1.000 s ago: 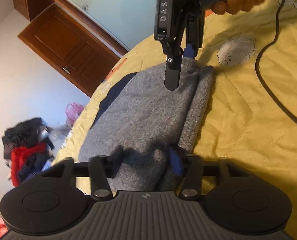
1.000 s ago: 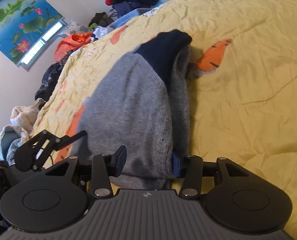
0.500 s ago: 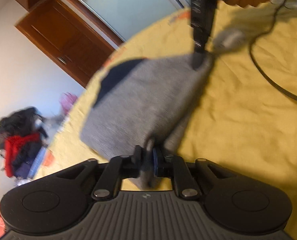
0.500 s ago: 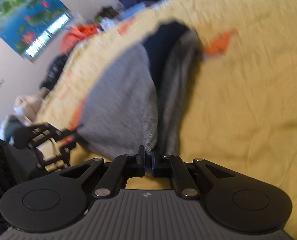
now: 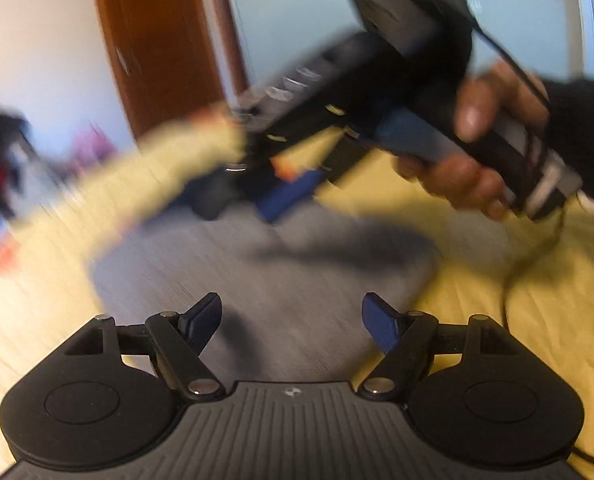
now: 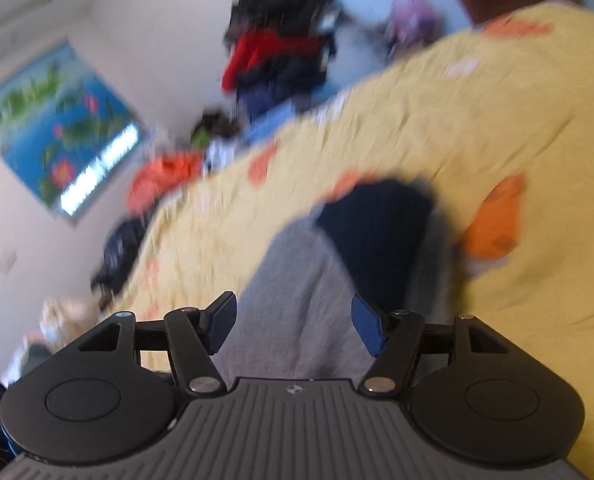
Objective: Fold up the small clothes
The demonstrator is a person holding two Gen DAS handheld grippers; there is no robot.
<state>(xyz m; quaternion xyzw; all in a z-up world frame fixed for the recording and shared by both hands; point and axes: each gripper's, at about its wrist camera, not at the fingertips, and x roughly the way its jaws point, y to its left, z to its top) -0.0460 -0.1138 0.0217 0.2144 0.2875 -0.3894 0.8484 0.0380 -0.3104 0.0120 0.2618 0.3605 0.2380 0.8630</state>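
Grey garment [image 5: 281, 276], folded with a dark navy part [image 6: 377, 232] showing at its far end, is lying flat on the yellow bedspread [image 5: 517, 300]. Left gripper [image 5: 293, 322] is being held just above the garment's near edge; its jaws have just been opening and are standing apart, with nothing pinched between them. Right gripper [image 6: 293, 322] is likewise being held over the grey cloth, its jaws having just been opening, released and clear of the fabric. Right hand [image 5: 469, 152] is being seen wrapped around its gripper's handle in the left wrist view. Both views are being blurred by motion.
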